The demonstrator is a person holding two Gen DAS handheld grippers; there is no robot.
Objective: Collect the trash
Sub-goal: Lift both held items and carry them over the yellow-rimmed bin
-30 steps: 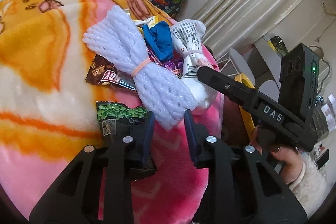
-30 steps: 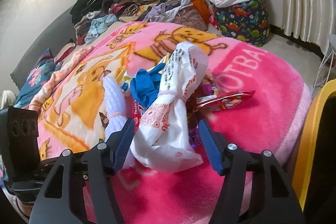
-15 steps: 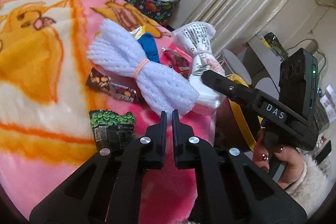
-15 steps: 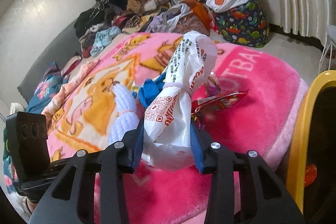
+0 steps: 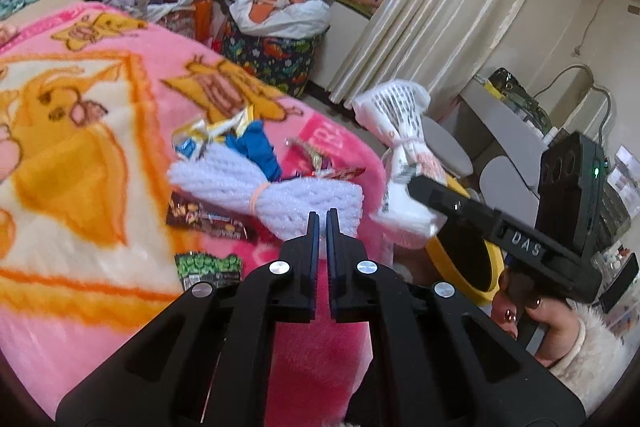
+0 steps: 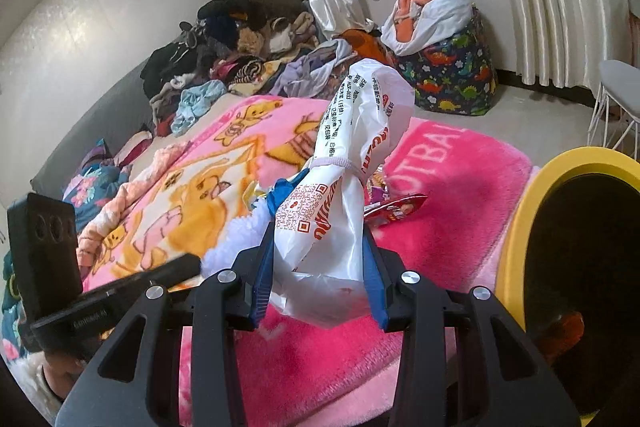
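Note:
On a pink cartoon blanket (image 5: 80, 155) lies a heap of trash. My left gripper (image 5: 322, 217) is shut, pinching the near end of a white foam net bundle (image 5: 280, 197) tied with an orange band, and that end is raised off the blanket. My right gripper (image 6: 318, 259) is shut on a knotted white plastic bag (image 6: 352, 147) with red print and holds it upright above the blanket's edge. The same bag (image 5: 400, 115) shows at the right of the left wrist view. A yellow-rimmed bin (image 6: 520, 227) stands just right of the bag.
Loose wrappers stay on the blanket: a brown one (image 5: 208, 221), a green one (image 5: 208, 267), a red one (image 6: 396, 211) and a blue crumpled piece (image 5: 256, 151). Piled clothes (image 6: 240, 39) line the far wall. A dinosaur-print hamper (image 6: 452, 79) and a white stool (image 6: 616, 95) stand on the floor.
Both grippers closed, the left on the foam net and the right on the white bag. Both then rose, and the bag moved right toward the yellow bin.

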